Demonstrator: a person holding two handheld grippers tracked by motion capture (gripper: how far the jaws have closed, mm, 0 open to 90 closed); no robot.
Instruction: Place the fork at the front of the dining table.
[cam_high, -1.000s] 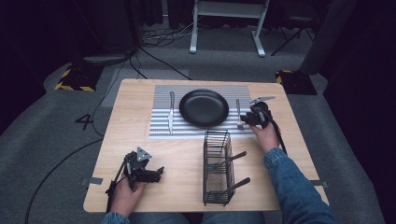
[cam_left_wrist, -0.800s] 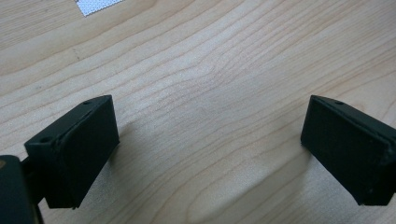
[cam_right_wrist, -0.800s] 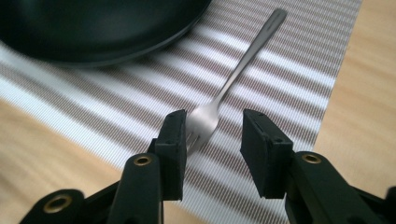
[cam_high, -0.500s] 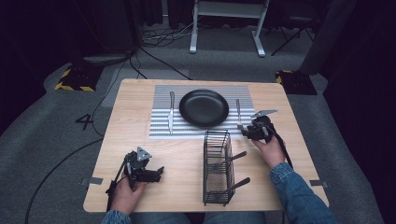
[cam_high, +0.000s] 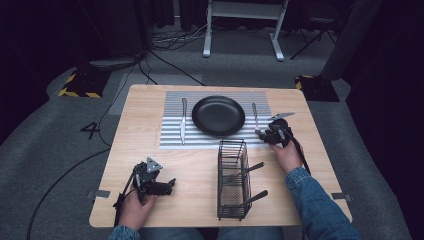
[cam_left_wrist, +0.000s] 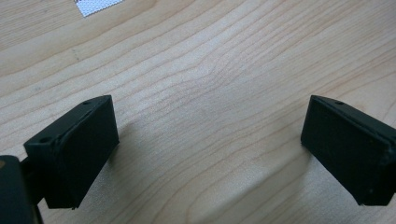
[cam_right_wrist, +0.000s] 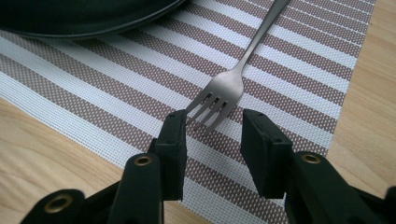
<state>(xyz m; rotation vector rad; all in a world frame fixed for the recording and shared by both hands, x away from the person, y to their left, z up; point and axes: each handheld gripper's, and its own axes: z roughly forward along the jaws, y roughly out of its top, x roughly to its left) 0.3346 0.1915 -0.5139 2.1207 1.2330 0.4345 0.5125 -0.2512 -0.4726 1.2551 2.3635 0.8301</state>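
Observation:
A silver fork (cam_right_wrist: 224, 88) lies on the striped placemat (cam_right_wrist: 93, 84), to the right of the black plate (cam_high: 218, 115). My right gripper (cam_right_wrist: 212, 126) is open, its jaws standing on either side of the tips of the fork's tines, low over the mat. In the high view that gripper (cam_high: 261, 134) sits at the near end of the fork (cam_high: 255, 116). A knife (cam_high: 183, 120) lies left of the plate. My left gripper (cam_high: 170, 184) rests at the table's front left, wide open (cam_left_wrist: 210, 140) over bare wood with nothing between its jaws.
A black wire basket (cam_high: 233, 150) stands in front of the placemat (cam_high: 200, 140), between my hands. Two dark-handled utensils (cam_high: 250, 170) stick out of its right side. Beyond the table are a floor cable, a white stand's legs and yellow-black marked blocks.
My right gripper has drawn back a little toward the near edge of the placemat, along the fork. The fork stays on the mat. The left gripper has not moved.

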